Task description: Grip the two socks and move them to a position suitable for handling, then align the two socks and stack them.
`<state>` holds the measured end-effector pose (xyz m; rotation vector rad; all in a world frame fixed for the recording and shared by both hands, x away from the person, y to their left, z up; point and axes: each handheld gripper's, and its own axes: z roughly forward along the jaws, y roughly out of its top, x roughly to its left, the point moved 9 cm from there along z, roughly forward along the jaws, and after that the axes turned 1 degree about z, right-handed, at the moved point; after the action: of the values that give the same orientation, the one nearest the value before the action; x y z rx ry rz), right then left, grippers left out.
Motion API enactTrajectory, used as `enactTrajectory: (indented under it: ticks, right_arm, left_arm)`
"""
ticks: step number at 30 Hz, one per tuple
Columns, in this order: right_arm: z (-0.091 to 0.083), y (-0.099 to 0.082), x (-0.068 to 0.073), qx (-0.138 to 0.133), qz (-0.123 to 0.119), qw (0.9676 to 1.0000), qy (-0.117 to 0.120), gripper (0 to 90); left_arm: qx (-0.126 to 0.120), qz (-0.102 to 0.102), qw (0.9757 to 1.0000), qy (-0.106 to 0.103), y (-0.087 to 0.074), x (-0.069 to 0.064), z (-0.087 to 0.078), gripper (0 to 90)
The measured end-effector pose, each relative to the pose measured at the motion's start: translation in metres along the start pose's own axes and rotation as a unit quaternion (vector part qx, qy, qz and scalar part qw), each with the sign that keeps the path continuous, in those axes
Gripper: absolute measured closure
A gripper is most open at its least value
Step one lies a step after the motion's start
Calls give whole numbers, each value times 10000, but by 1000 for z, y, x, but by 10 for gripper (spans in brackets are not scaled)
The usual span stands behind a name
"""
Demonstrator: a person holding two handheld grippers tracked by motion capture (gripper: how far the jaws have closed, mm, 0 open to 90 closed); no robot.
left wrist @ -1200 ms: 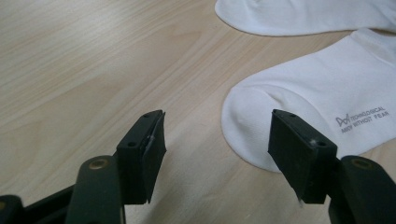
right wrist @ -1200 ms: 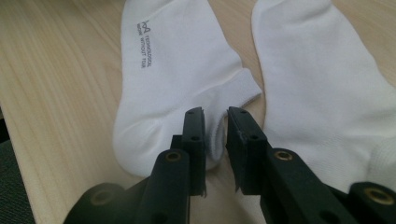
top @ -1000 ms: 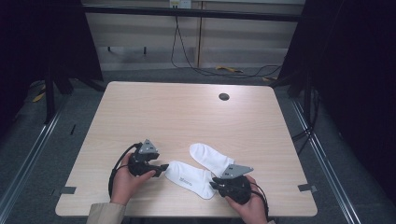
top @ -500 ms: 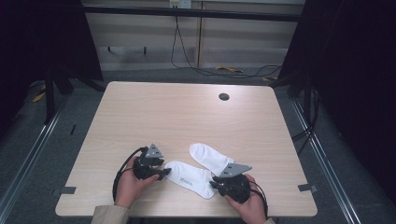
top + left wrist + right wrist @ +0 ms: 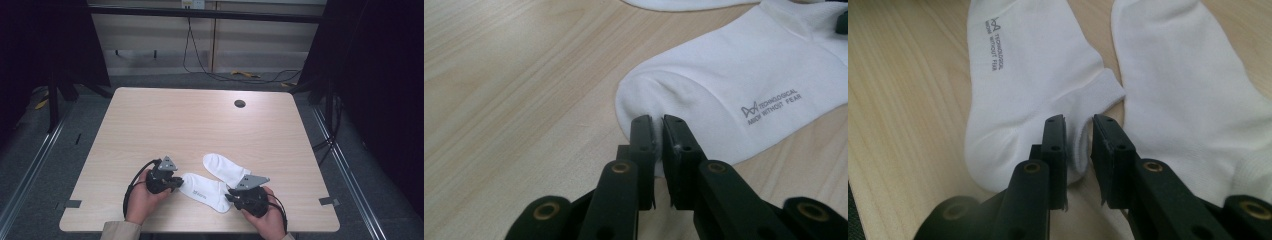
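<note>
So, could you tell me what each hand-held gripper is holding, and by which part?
Both hold the printed sock. The left hand-held gripper, whose jaws have just closed, pinches its toe end; the right hand-held gripper grips a fold at its heel, near the cuff.

tongs (image 5: 658,131): blk jaws, brass rivets | grey tri plates | blk cables | beige sleeve (image 5: 119,231)

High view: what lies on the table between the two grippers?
The printed sock, stretched from the left gripper to the right gripper.

hidden: printed sock (image 5: 204,189) cuff under right claw (image 5: 231,196) | cut off: second sock (image 5: 684,4) by top edge
</note>
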<state>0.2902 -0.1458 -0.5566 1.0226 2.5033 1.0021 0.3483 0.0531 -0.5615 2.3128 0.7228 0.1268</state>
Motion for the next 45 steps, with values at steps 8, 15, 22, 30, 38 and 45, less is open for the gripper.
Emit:
enactTrajectory:
  ticks: [8, 15, 22, 30, 38, 45]
  right_arm:
    - [-1, 0, 0, 1, -42, 10000, 15, 766]
    - [-3, -1, -1, 5, 34, 10000, 66, 811]
    - [-7, 3, 0, -44, 135, 9996, 238, 863]
    - [-14, 8, 0, -225, 150, 9992, 310, 864]
    - [-25, 15, -3, -447, 295, 9978, 399, 864]
    - [-32, 18, -10, -602, 408, 9964, 428, 864]
  left_arm:
    - [113, -12, 9999, -38, -1, -2, -3, 862]
    - [-75, -34, 9999, -97, 5, -4, -12, 865]
    - [-175, -48, 9998, -130, 9, -5, -20, 866]
    - [-275, 6, 9995, -133, 16, -9, -25, 867]
    - [-359, 100, 9992, -115, 29, -9, -34, 868]
    - [-479, 121, 9987, -88, 44, -8, -35, 868]
